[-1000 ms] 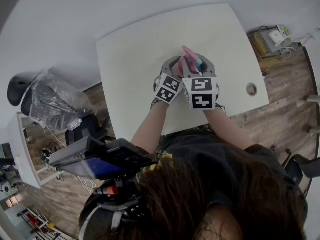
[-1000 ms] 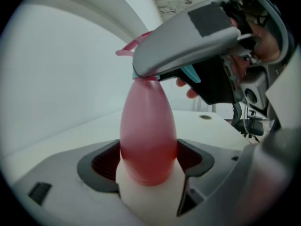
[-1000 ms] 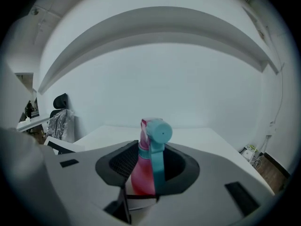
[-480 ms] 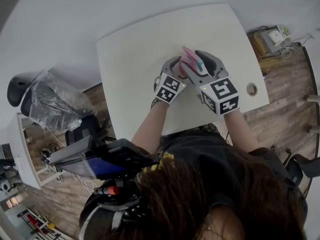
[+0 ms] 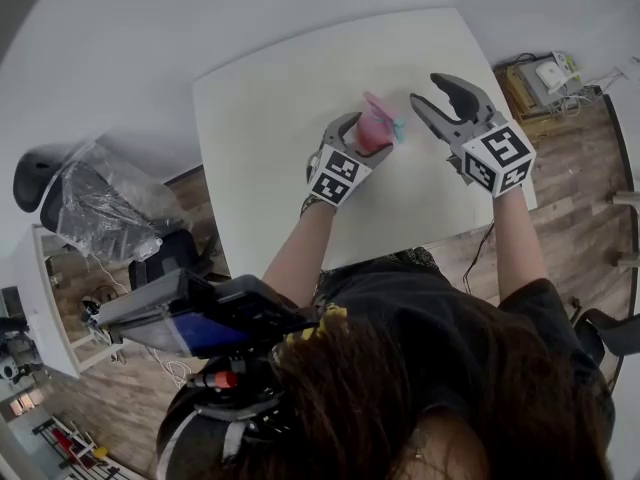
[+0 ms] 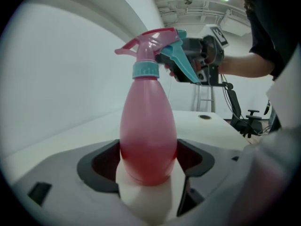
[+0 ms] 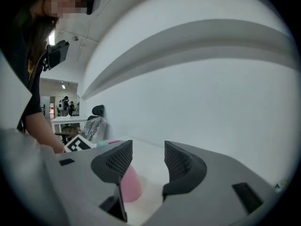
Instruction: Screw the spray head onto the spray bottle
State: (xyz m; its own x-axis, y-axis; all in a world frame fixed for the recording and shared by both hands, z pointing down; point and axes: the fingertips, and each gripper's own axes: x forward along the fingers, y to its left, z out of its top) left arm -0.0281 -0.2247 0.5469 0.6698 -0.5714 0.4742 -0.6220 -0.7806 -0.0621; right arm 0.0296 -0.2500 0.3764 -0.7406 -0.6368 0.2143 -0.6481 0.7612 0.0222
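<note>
The spray bottle point(image 6: 148, 135) stands upright over the white table point(image 5: 280, 168), near its middle. Whether its base rests on the surface cannot be told. The spray head point(image 6: 153, 41) sits on the neck, and its teal collar point(image 6: 146, 70) lies flush and level against the bottle's shoulder, with no gap visible.

The left gripper point(image 6: 149, 166) is clamped on the lower body of the bottle, one pad on each side. The right gripper point(image 5: 426, 90) stands apart to the bottle's right. Its jaws have just been opening and now stand wide with nothing between them. The bottle shows only beyond its left jaw.

Assessment: the head appears mounted and the screwing is largely or wholly done. Thread tightness cannot be confirmed by sight. What remains is at most a further tightening turn, then release of the bottle.
</note>
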